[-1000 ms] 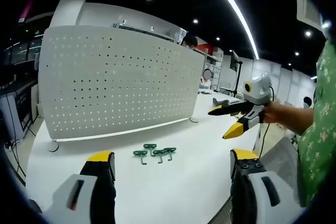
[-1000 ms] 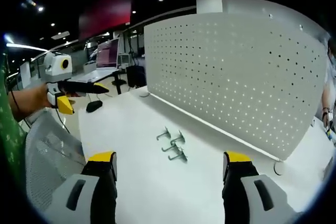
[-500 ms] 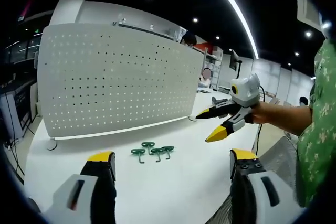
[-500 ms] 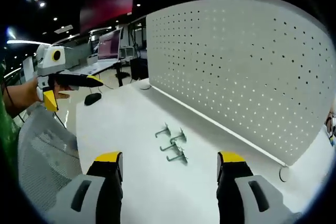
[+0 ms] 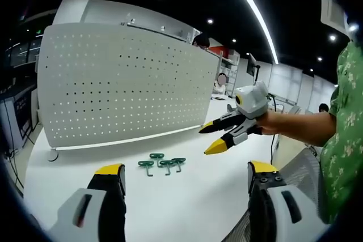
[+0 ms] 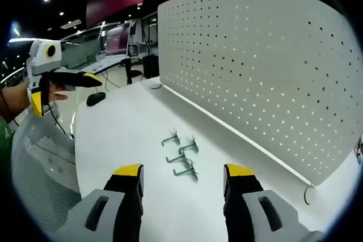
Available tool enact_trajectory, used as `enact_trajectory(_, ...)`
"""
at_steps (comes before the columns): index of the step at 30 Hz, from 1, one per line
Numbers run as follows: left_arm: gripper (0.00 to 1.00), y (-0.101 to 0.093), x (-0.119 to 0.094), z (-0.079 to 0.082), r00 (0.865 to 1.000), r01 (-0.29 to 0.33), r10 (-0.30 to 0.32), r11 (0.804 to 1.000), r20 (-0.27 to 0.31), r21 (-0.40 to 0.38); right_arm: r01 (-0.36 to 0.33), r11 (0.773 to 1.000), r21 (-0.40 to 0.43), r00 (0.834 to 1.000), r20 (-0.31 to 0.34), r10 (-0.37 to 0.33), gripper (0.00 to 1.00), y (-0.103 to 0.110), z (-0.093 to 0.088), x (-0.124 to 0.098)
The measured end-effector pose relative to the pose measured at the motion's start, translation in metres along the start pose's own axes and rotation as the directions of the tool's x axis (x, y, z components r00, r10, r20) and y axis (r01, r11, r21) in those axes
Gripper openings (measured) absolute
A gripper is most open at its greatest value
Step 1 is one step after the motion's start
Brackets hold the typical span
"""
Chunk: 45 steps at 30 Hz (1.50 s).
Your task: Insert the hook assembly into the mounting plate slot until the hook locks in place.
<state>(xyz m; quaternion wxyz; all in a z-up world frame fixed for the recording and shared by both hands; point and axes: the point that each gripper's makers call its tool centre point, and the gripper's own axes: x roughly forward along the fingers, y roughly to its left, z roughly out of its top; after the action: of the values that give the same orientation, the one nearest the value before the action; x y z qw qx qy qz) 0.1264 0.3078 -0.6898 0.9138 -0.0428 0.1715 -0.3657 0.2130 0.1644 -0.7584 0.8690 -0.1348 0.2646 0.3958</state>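
From my left gripper [image 5: 184, 177] I see both jaws spread wide with nothing between them, held above the near edge of the white bench [image 5: 187, 208]. A small cluster of green hooks [image 5: 161, 164] lies flat on the bench, well short of the white pegboard [image 5: 125, 83] that stands upright along the far edge. The hooks sit loose, apart from the board and from either gripper.

My right gripper [image 5: 218, 137] comes in from the right side of that view, carried by a hand [image 5: 272, 124] with a green patterned sleeve [image 5: 343, 140] behind it; its yellow-tipped jaws are parted and empty, hanging above the bench, off to one side of the hooks.

In the right gripper view, the jaws of the right gripper [image 6: 182, 174] stand open just short of the hooks [image 6: 180, 154], the pegboard [image 6: 255, 66] rising beyond them. The left gripper [image 6: 65, 86] floats off the bench's left end.
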Motion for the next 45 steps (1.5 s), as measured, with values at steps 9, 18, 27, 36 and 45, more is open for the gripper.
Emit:
enact_trajectory(9,0.90,-0.001,0.004,-0.002,1.000,0.008,-0.008,1.000,-0.009,-0.006,-0.008,1.000,0.003,1.000,-0.025,0.008,0.42,-0.003,-0.005,0.013)
enact_trajectory(18,0.89,0.000,0.007,-0.003,1.000,0.014,-0.014,1.000,-0.014,-0.010,-0.022,1.000,0.000,0.998,-0.052,0.022,0.39,-0.005,-0.009,0.028)
enact_trajectory(27,0.89,0.001,0.008,-0.004,1.000,0.018,-0.018,1.000,-0.015,-0.017,-0.028,1.000,-0.014,0.997,-0.070,0.027,0.32,-0.006,-0.009,0.039)
enact_trajectory(36,0.88,0.002,0.009,-0.006,1.000,0.022,-0.023,1.000,-0.016,-0.022,-0.028,0.999,-0.025,0.994,-0.103,0.025,0.26,-0.009,-0.016,0.049)
enact_trajectory(45,0.88,0.003,0.010,-0.006,0.999,0.025,-0.026,0.999,-0.018,-0.027,-0.032,0.999,-0.039,0.991,-0.129,0.027,0.20,-0.013,-0.021,0.058)
